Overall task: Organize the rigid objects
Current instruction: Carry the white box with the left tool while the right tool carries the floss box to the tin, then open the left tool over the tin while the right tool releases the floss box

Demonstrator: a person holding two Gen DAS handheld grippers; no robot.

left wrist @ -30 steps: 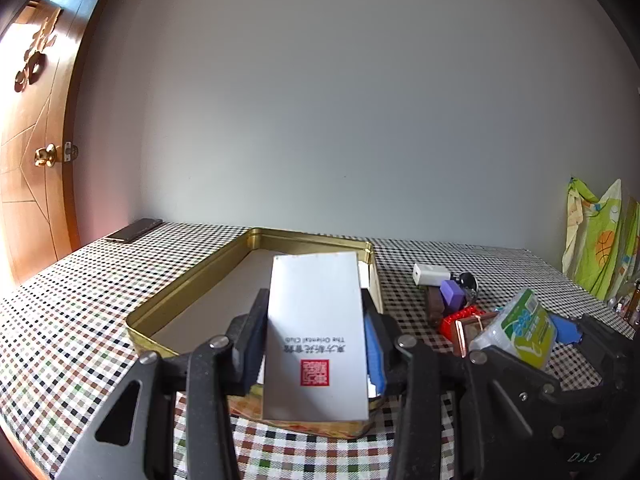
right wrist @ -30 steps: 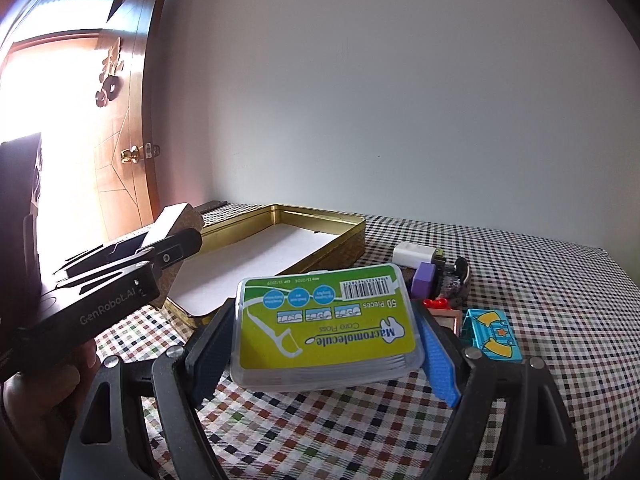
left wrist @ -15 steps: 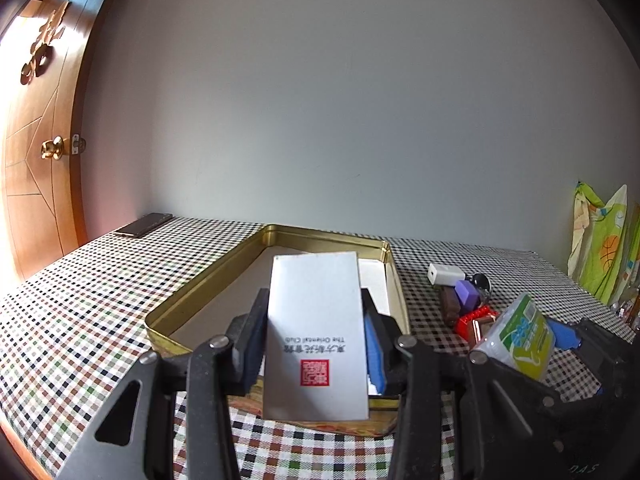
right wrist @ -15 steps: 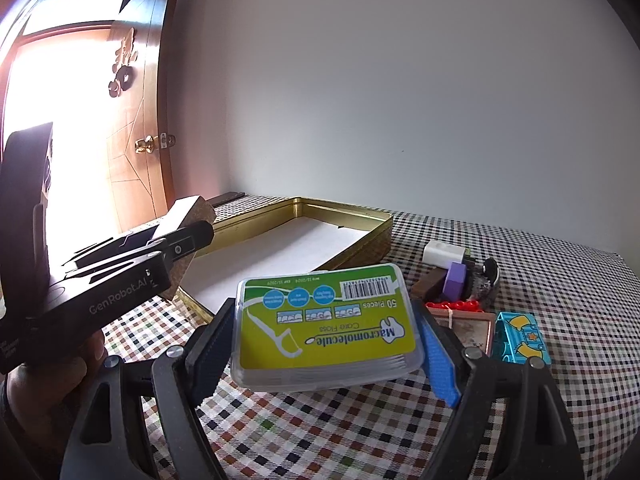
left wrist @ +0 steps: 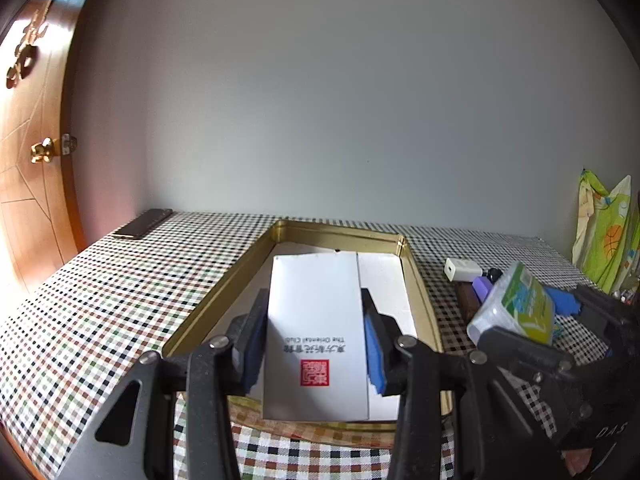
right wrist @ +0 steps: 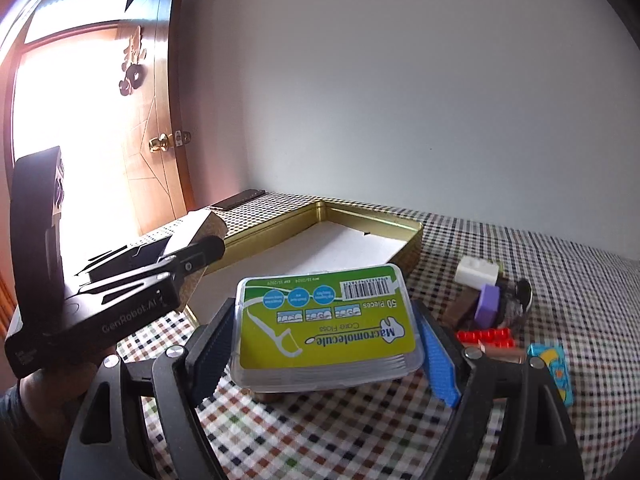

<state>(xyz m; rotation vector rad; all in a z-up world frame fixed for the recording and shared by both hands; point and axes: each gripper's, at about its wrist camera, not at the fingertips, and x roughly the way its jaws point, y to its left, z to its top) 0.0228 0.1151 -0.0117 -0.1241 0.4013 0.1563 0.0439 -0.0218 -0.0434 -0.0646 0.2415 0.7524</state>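
My left gripper (left wrist: 314, 344) is shut on a white box with a red seal (left wrist: 316, 332), held over the near end of the gold tin (left wrist: 224, 292), whose floor is lined with white card. My right gripper (right wrist: 324, 344) is shut on a clear dental floss case with a green label (right wrist: 326, 326), held above the checked tablecloth just right of the tin (right wrist: 360, 210). In the left wrist view the floss case (left wrist: 516, 306) shows at the right. The right wrist view has the left gripper (right wrist: 192, 256) and its box at the left.
A heap of small items lies right of the tin: a white charger (right wrist: 476, 272), a purple block (right wrist: 488, 304), a red brick (right wrist: 486, 336), a blue card box (right wrist: 554, 368). A dark phone (left wrist: 142, 223) lies at the table's far left. A wooden door (left wrist: 28, 152) stands left.
Both grippers have moved forward toward the tin with their loads. The tin now looks larger and nearer in both views, and the white box hangs over its near end.
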